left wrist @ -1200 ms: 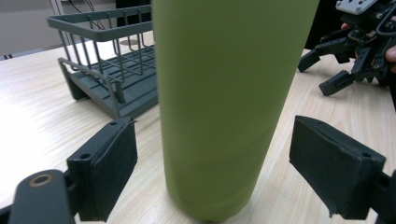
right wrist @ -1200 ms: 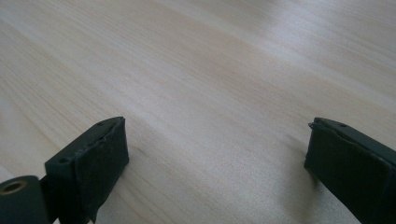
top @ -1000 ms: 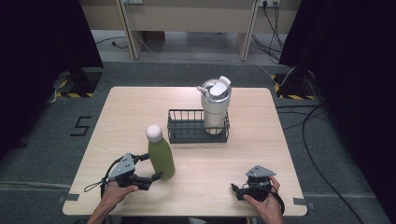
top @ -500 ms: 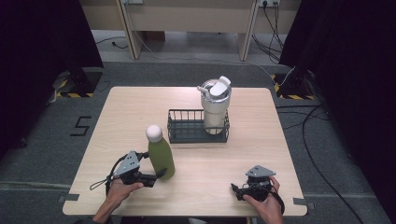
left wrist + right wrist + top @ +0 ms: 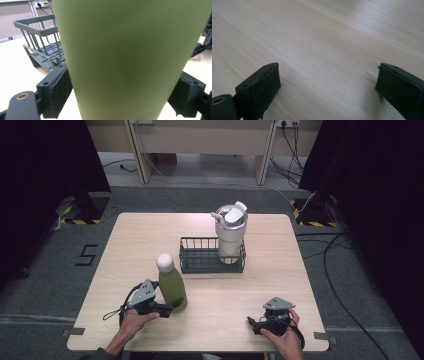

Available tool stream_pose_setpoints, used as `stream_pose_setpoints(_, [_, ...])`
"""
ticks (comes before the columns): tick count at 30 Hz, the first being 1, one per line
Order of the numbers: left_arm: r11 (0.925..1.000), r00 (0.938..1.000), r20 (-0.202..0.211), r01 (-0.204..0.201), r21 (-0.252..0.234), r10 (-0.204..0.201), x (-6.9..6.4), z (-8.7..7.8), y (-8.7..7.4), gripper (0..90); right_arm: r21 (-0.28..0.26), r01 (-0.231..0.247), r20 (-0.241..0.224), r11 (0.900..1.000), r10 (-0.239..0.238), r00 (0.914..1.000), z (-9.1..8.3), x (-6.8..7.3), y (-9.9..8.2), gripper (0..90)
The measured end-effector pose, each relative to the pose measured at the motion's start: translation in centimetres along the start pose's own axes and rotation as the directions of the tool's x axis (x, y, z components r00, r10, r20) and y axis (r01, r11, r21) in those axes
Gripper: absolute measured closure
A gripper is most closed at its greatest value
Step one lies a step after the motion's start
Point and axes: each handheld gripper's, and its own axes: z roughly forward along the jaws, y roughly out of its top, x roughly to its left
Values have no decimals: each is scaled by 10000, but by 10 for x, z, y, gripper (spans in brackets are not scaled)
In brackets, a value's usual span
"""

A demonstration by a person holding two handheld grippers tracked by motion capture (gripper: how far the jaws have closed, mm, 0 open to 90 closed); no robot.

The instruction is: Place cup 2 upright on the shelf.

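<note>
Green bottle (image 5: 172,287), standing on the counter (image 5: 150,235) near the wire basket (image 5: 200,255), looks rigid, smooth and probably slippery, so the left claw (image 5: 167,308), jaws just closing, pinches its lower body, while the right claw (image 5: 254,325) rests spread.

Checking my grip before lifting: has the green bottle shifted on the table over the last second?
No. The green bottle stands just as far from the wire basket.
</note>
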Motion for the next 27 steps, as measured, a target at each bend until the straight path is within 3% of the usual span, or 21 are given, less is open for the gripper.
stream_pose_setpoints(13, [9999,10000,55,21,-167,-20,-1,4,1,203,3,22,-11,10000,-22,10000,0,0,0,56])
stream_pose_setpoints(20, [9985,9989,-131,-457,-313,453,-4,5,1,207,5,30,-23,10000,-30,10000,0,0,0,55])
stream_pose_setpoints(27, [9982,10000,-53,-73,-603,70,-2,2,8,208,6,31,-23,10000,-31,10000,0,0,0,55])
